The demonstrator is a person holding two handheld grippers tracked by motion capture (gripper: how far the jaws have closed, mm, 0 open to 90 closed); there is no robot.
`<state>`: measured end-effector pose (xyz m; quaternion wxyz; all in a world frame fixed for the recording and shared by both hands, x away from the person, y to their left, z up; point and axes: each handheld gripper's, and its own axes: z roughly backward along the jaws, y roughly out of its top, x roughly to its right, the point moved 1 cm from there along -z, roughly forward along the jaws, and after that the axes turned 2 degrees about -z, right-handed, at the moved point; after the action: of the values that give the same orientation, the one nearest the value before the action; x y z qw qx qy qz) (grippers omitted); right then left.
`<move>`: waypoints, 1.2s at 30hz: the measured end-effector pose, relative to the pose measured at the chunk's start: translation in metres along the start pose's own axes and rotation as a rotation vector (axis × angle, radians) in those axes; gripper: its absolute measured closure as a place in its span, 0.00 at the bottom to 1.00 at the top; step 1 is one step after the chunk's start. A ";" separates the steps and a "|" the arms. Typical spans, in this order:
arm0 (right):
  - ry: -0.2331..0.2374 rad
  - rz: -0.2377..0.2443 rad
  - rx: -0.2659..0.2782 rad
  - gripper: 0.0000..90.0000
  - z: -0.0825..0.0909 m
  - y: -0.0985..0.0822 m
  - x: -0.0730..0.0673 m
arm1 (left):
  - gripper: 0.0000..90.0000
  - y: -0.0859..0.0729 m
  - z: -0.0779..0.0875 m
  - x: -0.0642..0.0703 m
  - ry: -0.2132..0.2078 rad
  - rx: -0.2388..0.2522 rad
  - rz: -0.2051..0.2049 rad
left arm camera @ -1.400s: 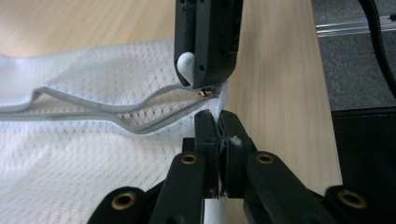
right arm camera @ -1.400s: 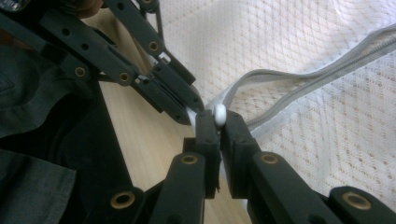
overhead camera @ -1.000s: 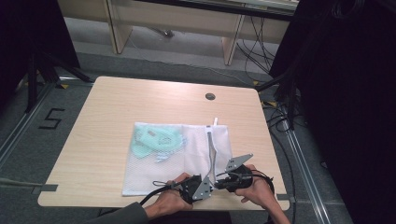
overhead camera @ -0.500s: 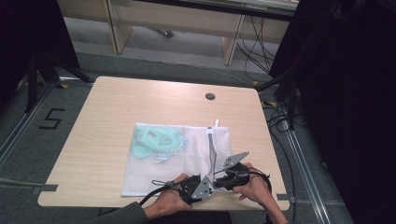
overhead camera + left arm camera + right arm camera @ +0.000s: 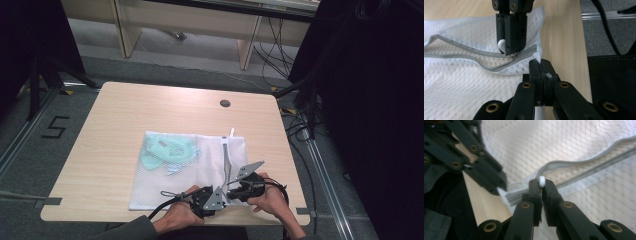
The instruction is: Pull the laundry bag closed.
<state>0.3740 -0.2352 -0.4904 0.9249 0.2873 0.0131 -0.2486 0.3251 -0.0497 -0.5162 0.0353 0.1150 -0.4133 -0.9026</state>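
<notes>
My right gripper (image 5: 541,185) pinches the white zipper pull (image 5: 541,181) at the near corner of the mesh laundry bag (image 5: 200,165) while my left gripper (image 5: 541,65) clamps the corner fabric, so the zipper (image 5: 461,55), gaping, looks barely started.

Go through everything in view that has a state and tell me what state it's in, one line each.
Mesh laundry bag: lying flat on the table, its near corner pinched and lifted.
Zipper: open along the part in view, slider at the near end.
Zipper pull: clamped between jaws.
Mint green garment: inside the bag.
Left hand-held gripper: shut on the bag's corner.
Right hand-held gripper: shut on the white pull.
Table: bare around the bag.
</notes>
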 end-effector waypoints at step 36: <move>-0.043 0.012 0.010 0.96 -0.012 0.025 0.018 | 0.99 -0.005 0.011 -0.003 -0.025 0.004 0.039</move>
<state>0.4031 -0.2197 -0.4903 0.9251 0.2863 -0.0099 -0.2493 0.3253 -0.0377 -0.5129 0.0474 0.0955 -0.4178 -0.9023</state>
